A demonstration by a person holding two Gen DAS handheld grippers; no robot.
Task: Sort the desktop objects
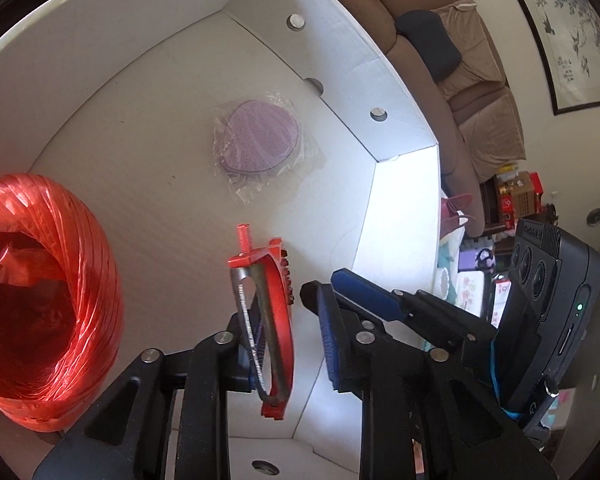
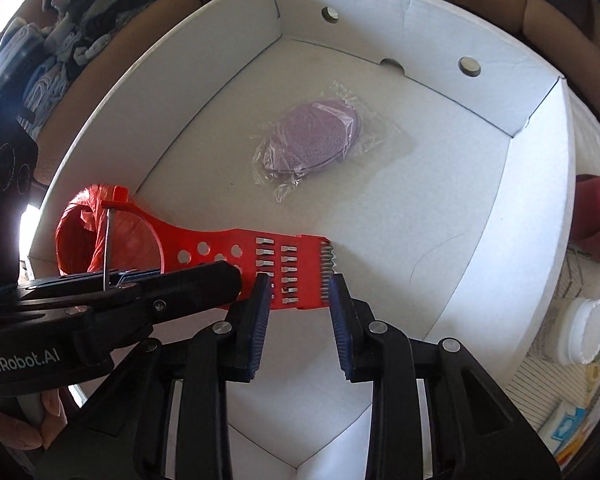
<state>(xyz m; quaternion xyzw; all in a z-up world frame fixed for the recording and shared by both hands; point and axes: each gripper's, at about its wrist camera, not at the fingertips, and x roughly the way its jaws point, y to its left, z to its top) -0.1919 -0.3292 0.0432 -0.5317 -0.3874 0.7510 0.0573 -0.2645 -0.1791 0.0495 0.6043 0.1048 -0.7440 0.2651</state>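
the red peeler [image 2: 236,258] hung over the near part of the white box [image 2: 540,184], the left gripper [image 1: 288,322] only loosely around its blade end and the right gripper [image 2: 298,300] nearly closed at its toothed end but not squeezing, so it was best let down gently beside the red string roll [image 1: 40,300].

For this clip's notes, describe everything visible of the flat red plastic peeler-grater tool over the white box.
The flat red plastic peeler-grater tool has a loop end with a metal blade across it, a holed middle, rows of small metal grating teeth and a comb-like edge. It lies roughly level above the floor of the white cardboard box, in front of the red twine roll. The left gripper reaches in at its loop end, blade beside one pad, grip unclear. The right gripper brackets the grating end, pads not visibly pressing.
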